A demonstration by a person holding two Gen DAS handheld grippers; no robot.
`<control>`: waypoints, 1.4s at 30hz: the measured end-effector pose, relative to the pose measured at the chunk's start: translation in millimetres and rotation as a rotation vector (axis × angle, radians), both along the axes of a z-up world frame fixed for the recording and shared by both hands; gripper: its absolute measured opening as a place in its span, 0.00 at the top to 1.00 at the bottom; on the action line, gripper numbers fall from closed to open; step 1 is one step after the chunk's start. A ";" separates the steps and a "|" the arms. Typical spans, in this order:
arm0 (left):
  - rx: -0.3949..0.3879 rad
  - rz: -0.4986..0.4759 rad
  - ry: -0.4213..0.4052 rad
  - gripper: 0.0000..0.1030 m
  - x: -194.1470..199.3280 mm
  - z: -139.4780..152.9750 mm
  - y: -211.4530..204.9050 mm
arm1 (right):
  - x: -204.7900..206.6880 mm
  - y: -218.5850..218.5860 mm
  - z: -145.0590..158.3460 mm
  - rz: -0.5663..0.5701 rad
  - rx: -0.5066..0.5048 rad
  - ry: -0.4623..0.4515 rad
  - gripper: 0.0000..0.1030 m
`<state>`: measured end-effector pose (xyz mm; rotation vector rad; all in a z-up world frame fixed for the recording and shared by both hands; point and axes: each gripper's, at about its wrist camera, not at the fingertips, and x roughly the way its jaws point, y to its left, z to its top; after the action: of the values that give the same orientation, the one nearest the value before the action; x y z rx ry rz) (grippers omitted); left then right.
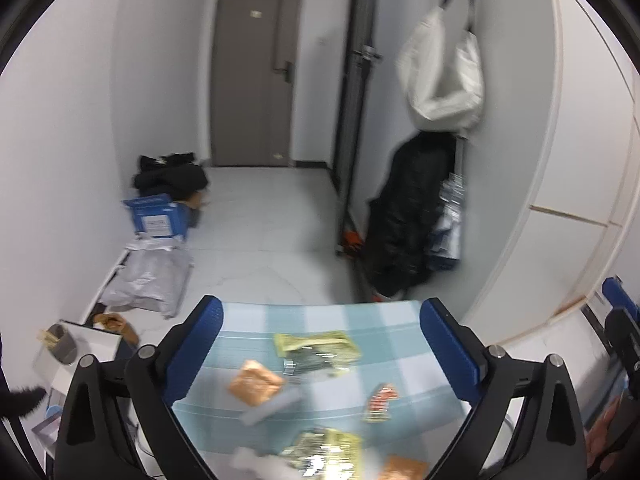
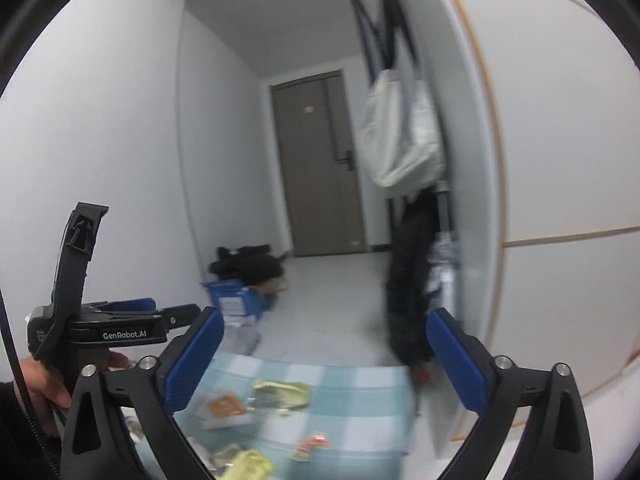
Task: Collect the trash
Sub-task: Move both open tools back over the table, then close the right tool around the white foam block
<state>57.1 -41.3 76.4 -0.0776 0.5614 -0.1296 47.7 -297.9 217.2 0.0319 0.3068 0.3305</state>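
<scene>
Below both grippers lies a table with a blue-and-white checked cloth (image 1: 360, 320). Scattered on it are a yellow-green wrapper (image 1: 316, 346), an orange wrapper (image 1: 256, 382), a small red wrapper (image 1: 380, 398), a second yellow wrapper (image 1: 324, 452) and crumpled white paper (image 1: 260, 460). My left gripper (image 1: 320, 308) hangs above the cloth, open, with nothing between its blue pads. My right gripper (image 2: 325, 316) is also open and empty, raised over the same cloth (image 2: 360, 384) and its yellow-green wrapper (image 2: 280, 394). A hand (image 2: 44, 380) holds the left tool at the left of the right wrist view.
Beyond the table is a pale floor leading to a grey door (image 1: 256, 80). A blue box (image 1: 158, 216), grey mailer bags (image 1: 148, 276) and black clothes (image 1: 172, 176) line the left wall. A white tote bag (image 1: 444, 72) and a black coat (image 1: 412, 216) hang at the right, beside white cabinets (image 1: 560, 200).
</scene>
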 end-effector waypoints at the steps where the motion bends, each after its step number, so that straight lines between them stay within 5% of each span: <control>1: -0.005 0.021 -0.007 0.02 -2.6 -2.8 9.4 | 2.4 8.4 -2.9 0.021 -0.001 0.003 0.00; 9: -0.057 0.124 0.054 0.01 -2.3 -44.9 64.0 | 23.1 54.8 -51.1 0.156 0.003 0.148 0.00; 17: -0.110 0.178 0.140 0.01 1.4 -85.6 103.3 | 36.1 89.5 -110.3 0.185 -0.052 0.407 0.00; 29: -0.254 0.240 0.216 0.01 -1.5 -97.3 159.0 | 34.8 164.8 -179.8 0.369 -0.229 0.606 0.02; 36: -0.295 0.273 0.237 0.01 -0.2 -101.7 175.5 | 29.6 203.0 -216.9 0.423 -0.364 0.649 0.16; 39: -0.292 0.283 0.241 0.01 0.0 -103.0 179.3 | 29.1 211.0 -230.8 0.418 -0.420 0.667 0.35; 42: -0.292 0.286 0.242 0.01 0.0 -103.6 182.0 | 30.2 216.4 -243.2 0.414 -0.461 0.683 0.45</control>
<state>57.1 140.8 -27.3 -0.4602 0.7633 0.0788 77.8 -81.5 -26.0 -0.3848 1.0685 0.6497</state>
